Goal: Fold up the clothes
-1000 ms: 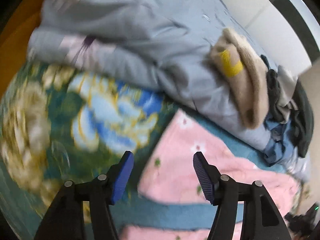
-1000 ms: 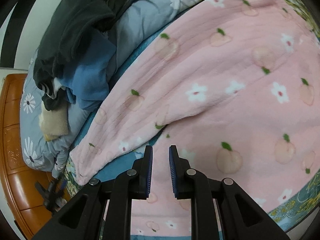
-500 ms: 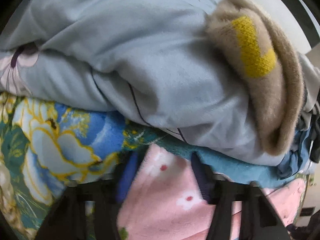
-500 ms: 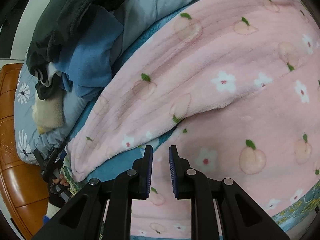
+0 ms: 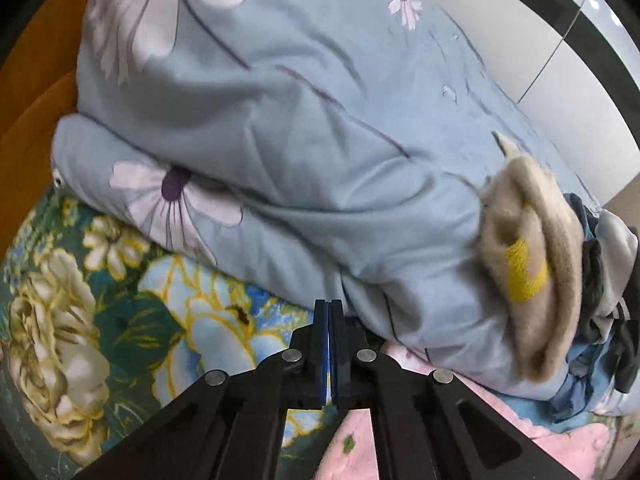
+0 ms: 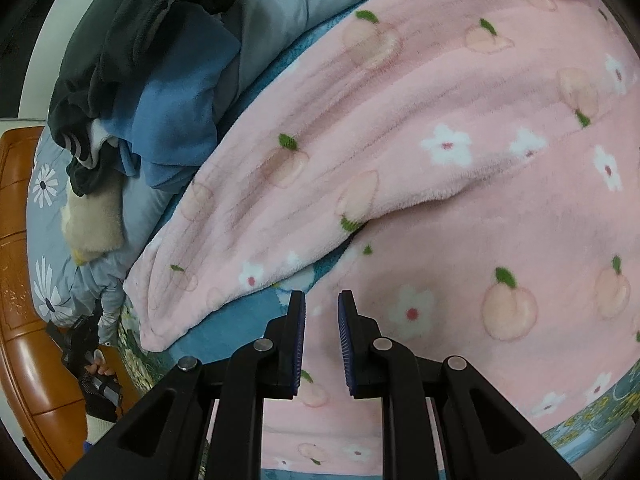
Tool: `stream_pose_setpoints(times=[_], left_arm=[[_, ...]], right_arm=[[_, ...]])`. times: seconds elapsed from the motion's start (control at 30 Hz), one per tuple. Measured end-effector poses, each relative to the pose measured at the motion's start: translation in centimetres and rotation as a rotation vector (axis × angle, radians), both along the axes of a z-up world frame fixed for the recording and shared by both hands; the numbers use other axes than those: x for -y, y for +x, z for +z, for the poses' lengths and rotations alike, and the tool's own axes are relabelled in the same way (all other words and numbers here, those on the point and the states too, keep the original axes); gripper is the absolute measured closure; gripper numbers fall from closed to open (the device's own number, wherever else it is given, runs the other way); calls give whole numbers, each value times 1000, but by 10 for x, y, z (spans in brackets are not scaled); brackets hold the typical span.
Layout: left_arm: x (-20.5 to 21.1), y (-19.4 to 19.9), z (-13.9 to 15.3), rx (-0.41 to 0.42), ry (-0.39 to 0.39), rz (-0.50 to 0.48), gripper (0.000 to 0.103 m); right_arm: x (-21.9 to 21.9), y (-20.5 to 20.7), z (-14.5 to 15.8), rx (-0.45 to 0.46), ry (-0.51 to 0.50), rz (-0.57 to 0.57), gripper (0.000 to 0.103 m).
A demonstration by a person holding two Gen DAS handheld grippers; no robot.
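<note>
Left hand-held gripper [image 5: 329, 312] with jaws pressed together over floral bedspread [image 5: 120, 320], nothing visibly pinched, right hand-held gripper [image 6: 322, 320] with a narrow gap over pink peach-print garment [image 6: 460, 200], grey-blue duvet [image 5: 300, 140] behind

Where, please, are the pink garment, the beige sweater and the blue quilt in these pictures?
pink garment [image 6: 460, 92], right wrist view, on its upper fold.
beige sweater [image 5: 536, 280], left wrist view, on its fuzzy body beside the yellow patch.
blue quilt [image 5: 304, 128], left wrist view, on its bulging middle.

a bed with a floral sheet [image 5: 60, 340] and orange-brown wooden frame [image 6: 24, 280] stands against a pale wall [image 5: 568, 92].
</note>
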State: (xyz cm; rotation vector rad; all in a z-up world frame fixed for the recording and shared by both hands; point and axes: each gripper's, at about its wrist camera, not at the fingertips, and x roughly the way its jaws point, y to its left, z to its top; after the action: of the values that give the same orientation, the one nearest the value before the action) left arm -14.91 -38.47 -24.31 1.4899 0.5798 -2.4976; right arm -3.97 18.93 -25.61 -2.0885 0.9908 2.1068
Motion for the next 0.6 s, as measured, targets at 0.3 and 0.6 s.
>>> stream_pose_setpoints(times=[0.3, 0.6], left_arm=[[-36, 105, -2, 63, 153, -17, 20], [-53, 282, -31, 252, 260, 255, 18]], right_arm=[[-16, 22, 18, -19, 12, -25, 73], [-110, 108, 33, 33, 85, -207, 54]])
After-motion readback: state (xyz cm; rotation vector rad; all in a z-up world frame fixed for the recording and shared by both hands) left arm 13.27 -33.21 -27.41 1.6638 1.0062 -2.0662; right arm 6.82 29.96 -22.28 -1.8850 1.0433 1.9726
